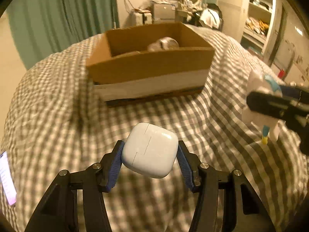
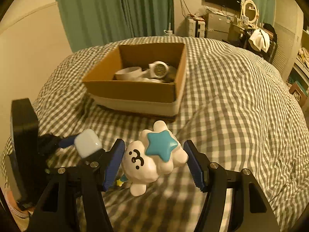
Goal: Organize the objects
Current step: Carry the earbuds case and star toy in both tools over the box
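Two things are in your grip, one per hand, both held above the checked bed cover point(image 1: 58, 104). Your left tongs point(image 1: 149, 152) hold a white earbud case point(image 1: 150, 150): smooth, glossy, rounded at the corners, with a thin lid seam running across its face. It sits tilted between the blue ribbed pads point(image 1: 115, 166), both pads pressed against its sides. In the right wrist view the same case point(image 2: 87, 145) shows at the lower left.

At the far left edge of the left view a phone point(image 1: 6, 177) with a lit screen lies on the bed.

Ahead, near the middle, stands the open cardboard box point(image 1: 150, 67), brown above and with a pale band along its lower wall. It rests on the bed, well apart from both tongs. Inside it you can see a white watch point(image 2: 159, 69) with a round face and some other white items that are hard to tell apart.

To the right, your right tongs point(image 2: 154, 159) hold a white cloud-shaped toy point(image 2: 156, 160) with a small black face and a teal star point(image 2: 161, 145) on top. The left pad touches it; whether the right pad does is hard to tell. A small yellow and blue bit hangs under the toy. Beyond the bed are green curtains point(image 2: 115, 11) and cluttered shelves point(image 1: 258, 19).
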{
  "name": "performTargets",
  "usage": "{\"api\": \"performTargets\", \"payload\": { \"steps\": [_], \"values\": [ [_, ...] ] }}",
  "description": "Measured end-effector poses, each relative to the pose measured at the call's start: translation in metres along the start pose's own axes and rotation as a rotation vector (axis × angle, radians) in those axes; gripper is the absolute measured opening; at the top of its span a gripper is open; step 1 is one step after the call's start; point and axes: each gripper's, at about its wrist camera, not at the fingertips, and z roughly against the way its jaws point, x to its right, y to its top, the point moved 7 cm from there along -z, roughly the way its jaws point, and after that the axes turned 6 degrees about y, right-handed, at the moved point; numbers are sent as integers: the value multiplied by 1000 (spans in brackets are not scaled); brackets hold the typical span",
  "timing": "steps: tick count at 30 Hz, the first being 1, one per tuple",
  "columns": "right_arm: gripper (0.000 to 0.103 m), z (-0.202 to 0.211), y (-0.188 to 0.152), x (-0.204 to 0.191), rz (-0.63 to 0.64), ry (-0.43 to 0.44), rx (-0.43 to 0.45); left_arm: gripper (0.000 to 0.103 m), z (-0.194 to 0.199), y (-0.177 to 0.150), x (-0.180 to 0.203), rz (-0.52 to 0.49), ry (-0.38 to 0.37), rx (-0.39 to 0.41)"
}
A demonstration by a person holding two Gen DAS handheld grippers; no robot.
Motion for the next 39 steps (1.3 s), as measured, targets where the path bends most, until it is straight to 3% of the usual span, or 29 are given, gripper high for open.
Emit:
{"api": "performTargets", "payload": {
  "steps": [11, 20, 25, 30, 39],
  "values": [
    [63, 36, 15, -36, 47, 5, 46, 56, 62, 31, -38, 72, 10, 105],
    [63, 55, 88, -31, 51, 18, 146, 56, 82, 108, -50, 82, -7, 184],
    [63, 41, 133, -24, 41, 31, 175, 56, 66, 149, -52, 47, 39, 212],
    [63, 4, 162, -14, 28, 45, 156, 56, 29, 178, -55, 47, 28, 207],
    [63, -74, 167, 20, -14, 62, 75, 56, -48, 189, -45, 7, 25, 152]
  ]
}}
